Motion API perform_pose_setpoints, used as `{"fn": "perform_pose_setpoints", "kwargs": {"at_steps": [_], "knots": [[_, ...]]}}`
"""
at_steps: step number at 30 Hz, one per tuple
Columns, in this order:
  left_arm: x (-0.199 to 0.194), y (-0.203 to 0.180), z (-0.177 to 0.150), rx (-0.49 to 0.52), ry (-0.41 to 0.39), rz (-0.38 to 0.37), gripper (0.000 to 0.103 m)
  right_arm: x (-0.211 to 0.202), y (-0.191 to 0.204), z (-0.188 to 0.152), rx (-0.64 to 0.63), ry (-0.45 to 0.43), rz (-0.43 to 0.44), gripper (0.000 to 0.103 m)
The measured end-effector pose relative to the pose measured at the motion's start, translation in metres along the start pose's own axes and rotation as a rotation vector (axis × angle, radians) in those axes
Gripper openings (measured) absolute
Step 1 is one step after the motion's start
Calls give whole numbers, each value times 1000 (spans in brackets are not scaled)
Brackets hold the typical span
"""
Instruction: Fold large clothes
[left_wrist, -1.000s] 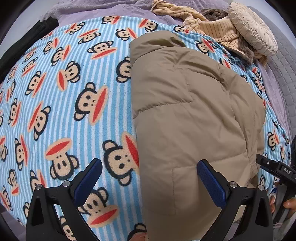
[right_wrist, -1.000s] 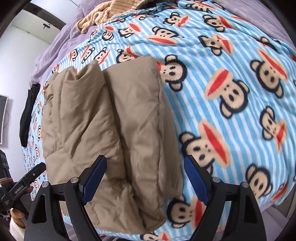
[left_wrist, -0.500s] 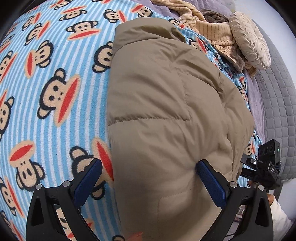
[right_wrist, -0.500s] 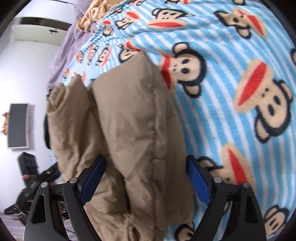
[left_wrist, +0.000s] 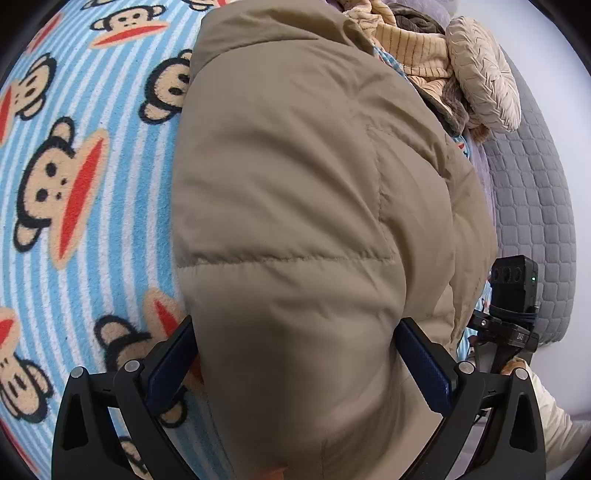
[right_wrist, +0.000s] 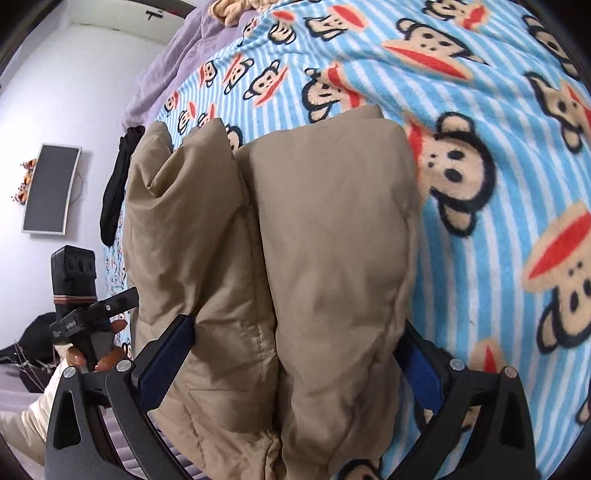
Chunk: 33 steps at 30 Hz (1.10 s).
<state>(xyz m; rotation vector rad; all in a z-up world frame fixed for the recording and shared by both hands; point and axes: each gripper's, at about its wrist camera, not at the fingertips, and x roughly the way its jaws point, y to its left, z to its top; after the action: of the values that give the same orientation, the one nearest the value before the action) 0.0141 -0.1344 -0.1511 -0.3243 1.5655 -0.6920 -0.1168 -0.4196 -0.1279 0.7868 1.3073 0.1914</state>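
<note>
A tan puffer jacket (left_wrist: 295, 192) lies folded lengthwise on a blue striped monkey-print blanket (left_wrist: 81, 206). My left gripper (left_wrist: 295, 365) is open, its blue-padded jaws straddling the jacket's near end. My right gripper (right_wrist: 295, 365) is open too, its jaws on either side of the jacket's (right_wrist: 325, 240) other near end, where two padded folds lie side by side. The jacket's near hem hangs below both views and is hidden.
A cream round pillow (left_wrist: 484, 85) and a pile of striped beige clothes (left_wrist: 413, 51) lie at the bed's far end beside a grey quilted headboard (left_wrist: 532, 206). A black garment (right_wrist: 116, 184) hangs off the bed's far edge. A wall screen (right_wrist: 50, 188) is at left.
Both grippers have moved forward onto the jacket; it now fills the space between each pair of open jaws. The jacket itself has not visibly shifted.
</note>
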Motion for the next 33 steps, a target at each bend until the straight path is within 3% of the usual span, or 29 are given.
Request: {"fn": "perform_pose_setpoints", "kwargs": {"at_steps": [4,6,10,14,17,18,20,23,26,33], "knots": [[19,0,8,-37,15,-44,103,24,-6,21,-5,28,4,103],[25,-5,9,-38,16,-37,103,38,-14,27,31,56,46,103],[28,-24,8,-16,-9,55,103,52,-27,30,97,81,125,103],[27,-52,6,53,-65,185,102,58,-33,32,175,93,150,103],[25,-67,3,83,-93,231,93,63,-31,33,199,97,155,101],[23,-70,2,91,-101,240,91,63,-30,34,197,99,156,99],[18,-76,0,115,-122,255,83,67,-22,40,200,94,177,80],[8,-85,-6,156,-150,271,77,62,-16,41,194,79,211,63],[-3,-90,-6,170,-166,262,75,59,-6,45,176,68,223,55],[-56,-65,-4,203,-218,228,75,53,29,46,131,26,252,53]]}}
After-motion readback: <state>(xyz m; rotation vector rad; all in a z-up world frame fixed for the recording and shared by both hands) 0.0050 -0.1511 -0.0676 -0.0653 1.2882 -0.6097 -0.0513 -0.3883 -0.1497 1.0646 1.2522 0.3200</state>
